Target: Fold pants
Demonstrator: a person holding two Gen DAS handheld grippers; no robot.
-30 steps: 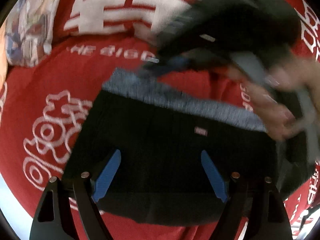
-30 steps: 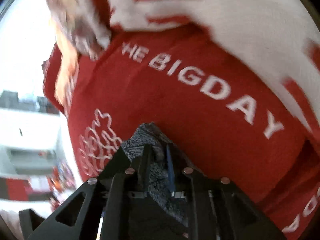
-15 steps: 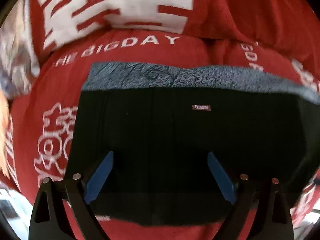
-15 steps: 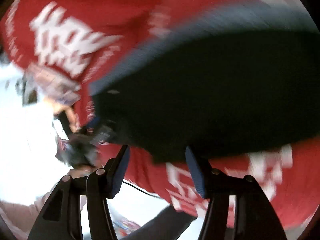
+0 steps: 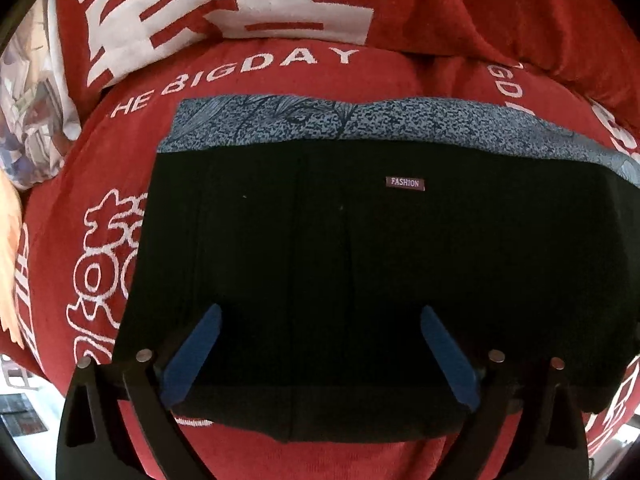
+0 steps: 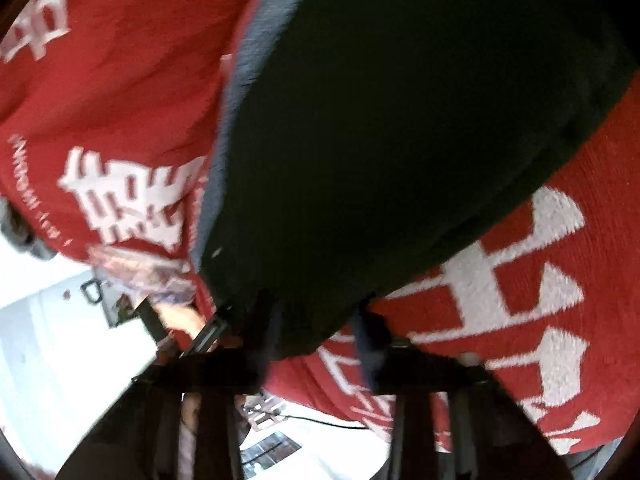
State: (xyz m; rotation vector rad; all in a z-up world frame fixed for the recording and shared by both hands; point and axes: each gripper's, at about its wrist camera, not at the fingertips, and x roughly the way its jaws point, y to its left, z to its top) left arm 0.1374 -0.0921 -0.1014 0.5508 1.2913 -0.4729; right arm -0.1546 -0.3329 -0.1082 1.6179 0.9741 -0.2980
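1. The left gripper (image 5: 320, 354) hangs over the folded black pants (image 5: 360, 260), jaws wide and opening, pinching nothing.
2. The right gripper (image 6: 316, 330) is closing; the blurred view shows the pants' (image 6: 400, 140) edge between its fingers, contact uncertain.
3. The pants lie on the red blanket (image 5: 280, 76) below both grippers.

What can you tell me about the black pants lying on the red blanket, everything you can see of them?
The pants lie folded into a flat, roughly rectangular black bundle on the red blanket with white lettering. The fabric looks soft and matte. A blue-grey patterned band runs along the far edge, and a small label reading FASHION sits just below it. The left tongs hang wide above the near edge, still opening, gripping nothing. In the blurred right wrist view, the right tongs are closing at a corner of the bundle.
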